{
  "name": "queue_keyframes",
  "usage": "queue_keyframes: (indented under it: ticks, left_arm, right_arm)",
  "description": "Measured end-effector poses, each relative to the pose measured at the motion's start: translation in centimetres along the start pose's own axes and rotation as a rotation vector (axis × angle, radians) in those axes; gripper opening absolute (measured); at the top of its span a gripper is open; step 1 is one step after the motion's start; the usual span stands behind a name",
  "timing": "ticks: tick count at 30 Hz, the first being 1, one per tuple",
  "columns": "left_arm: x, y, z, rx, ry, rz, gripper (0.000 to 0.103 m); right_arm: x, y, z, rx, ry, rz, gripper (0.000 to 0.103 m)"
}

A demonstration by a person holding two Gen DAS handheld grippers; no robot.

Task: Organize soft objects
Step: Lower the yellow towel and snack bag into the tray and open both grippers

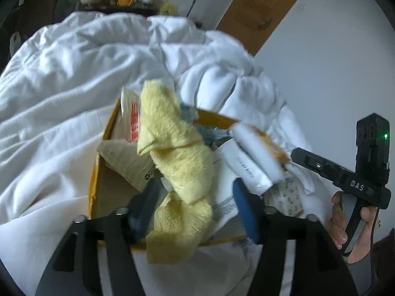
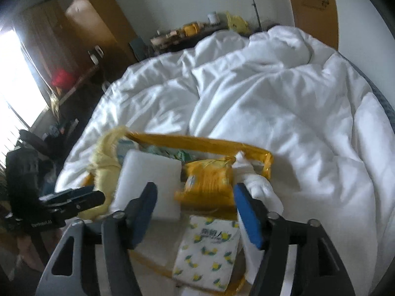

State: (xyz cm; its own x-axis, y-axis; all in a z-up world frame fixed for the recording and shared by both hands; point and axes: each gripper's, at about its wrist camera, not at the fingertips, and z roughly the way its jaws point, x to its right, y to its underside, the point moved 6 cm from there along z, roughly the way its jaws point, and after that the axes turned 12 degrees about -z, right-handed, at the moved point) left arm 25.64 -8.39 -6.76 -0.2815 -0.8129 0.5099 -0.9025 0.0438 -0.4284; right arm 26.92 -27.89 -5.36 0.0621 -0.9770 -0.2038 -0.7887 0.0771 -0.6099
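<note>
Rumpled white bedding (image 1: 81, 79) covers a bed against a pale wall, with a cluttered shelf (image 1: 111, 0) in the far background of the left wrist view. On the duvet sits a yellow-rimmed cardboard box (image 1: 97, 172) holding paper packets, a white roll-shaped pack (image 1: 254, 157) and a small lemon-print tissue pack (image 1: 284, 197). A fluffy yellow towel (image 1: 177, 162) drapes from inside the box over its near rim, passing between the blue-padded fingers of the left hand-held gripper (image 1: 195, 212), whose jaws stand apart without pinching the cloth. At right, a hand (image 1: 345, 222) holds the black handle of the other tool. From the right wrist view, the same box (image 2: 197, 139) lies on the white duvet (image 2: 271, 98), the yellow towel (image 2: 103, 165) bunched at its left corner. A white foam block (image 2: 150, 182) leans just ahead of the left finger of the right hand-held gripper (image 2: 195, 212), and an orange-yellow packet (image 2: 209, 185) sits between the fingers further in. The jaws are spread wide, grasping nothing. A lemon-print tissue pack (image 2: 209, 251) lies directly below them, and a white rolled cloth (image 2: 261, 187) rests beside the right finger. A wooden wardrobe (image 2: 98, 19) and bright window (image 2: 14, 74) fill the background.
</note>
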Motion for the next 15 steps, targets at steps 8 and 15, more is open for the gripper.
queue_keyframes:
  ticks: [8, 15]
  left_arm:
    - [1.2, 2.7, -5.0, 0.121, 0.046, 0.017, 0.078]
    - [1.3, 6.0, -6.2, 0.155, 0.088, -0.021, 0.078]
  right_arm:
    - [-2.5, 4.2, -6.8, 0.120, -0.145, 0.106, 0.070]
    - [-6.8, 13.0, -2.9, -0.101, -0.152, 0.090, 0.056]
